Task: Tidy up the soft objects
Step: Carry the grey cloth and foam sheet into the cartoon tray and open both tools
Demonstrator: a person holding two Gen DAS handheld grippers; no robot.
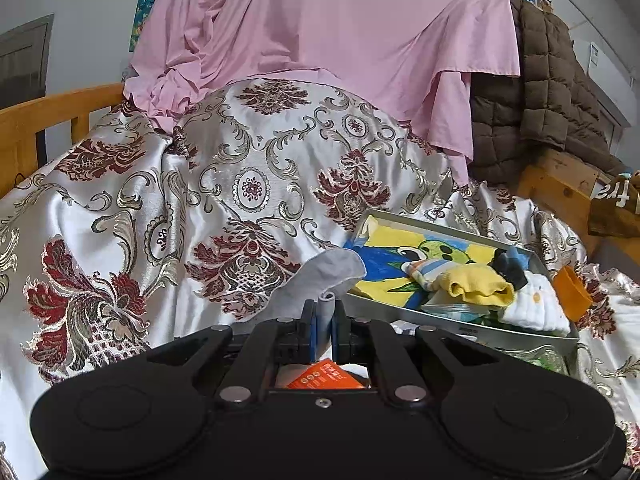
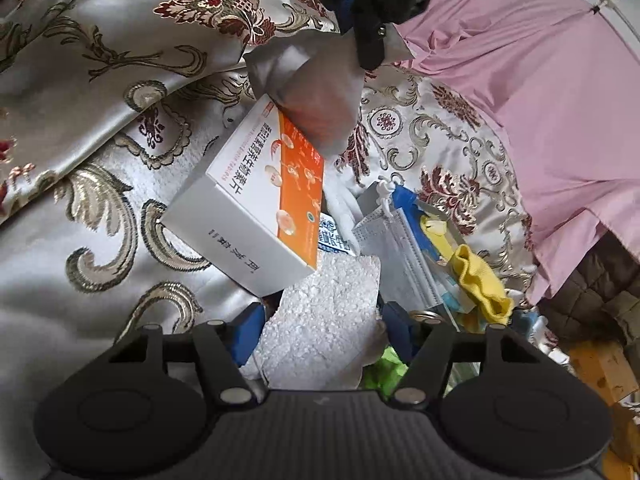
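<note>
1. The left tool (image 1: pixel 325 318) has its blue-padded fingers pressed together on the edge of a thin grey fabric piece (image 1: pixel 320 276), which rises just ahead of the tips and flops to the right.
2. To the right of the left tool, a shallow grey tray with a cartoon-printed bottom (image 1: pixel 460 328) lies on the bed; the grey fabric's far edge hangs just beside its near-left corner.
3. Inside that tray are a crumpled yellow sock (image 1: pixel 480 284), a striped sock (image 1: pixel 424 270), a dark sock (image 1: pixel 510 268) and a white quilted cloth (image 1: pixel 536 308).
4. An orange plastic cup (image 1: pixel 572 294) lies tilted just beyond the tray's right edge.
5. A silver satin bedspread with maroon and gold floral pattern (image 1: pixel 240 184) fills the area ahead and left, with a pink sheet (image 1: pixel 320 28) draped behind it.
6. The right tool (image 2: pixel 320 328) is spread wide, with a white bubbly foam sheet (image 2: pixel 324 316) lying between its fingers; whether they touch it I cannot tell.
7. Ahead of the right tool, a white-and-orange printed cardboard box (image 2: pixel 256 208) lies tilted on the bedspread.
8. A pale grey pleated face mask (image 2: pixel 396 252) stands ahead-right, beside the yellow sock.
</note>
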